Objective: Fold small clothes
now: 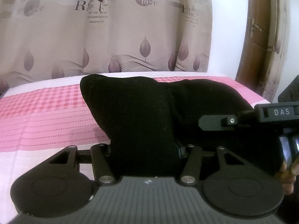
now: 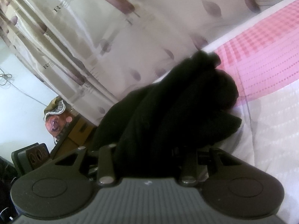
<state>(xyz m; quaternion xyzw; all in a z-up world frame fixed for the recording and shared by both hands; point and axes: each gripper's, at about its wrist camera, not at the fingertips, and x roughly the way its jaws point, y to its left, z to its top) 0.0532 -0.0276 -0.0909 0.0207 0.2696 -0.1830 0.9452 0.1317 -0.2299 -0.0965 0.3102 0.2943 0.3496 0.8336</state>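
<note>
left gripper [image 1: 143,149] clamped on black garment [image 1: 142,108], right gripper [image 2: 147,149] gripping the same cloth

Printed curtain [image 1: 104,33] hanging beyond the left gripper, past the far edge of the bed: large serif letters "R" up and to the left with small blurred lines of print beneath them that cannot be read, the word "love" across a striped round emblem straight ahead and high, and a large "E" over more blurred print up and to the right. Right gripper [image 1: 211,123], entering to the right of the left gripper: white capitals "DAS" on a recessed plate in its black body. From the right wrist, the same curtain [image 2: 78,43] up and to the left of that gripper shows two blurred "R" initials and nothing more that can be read.
</note>
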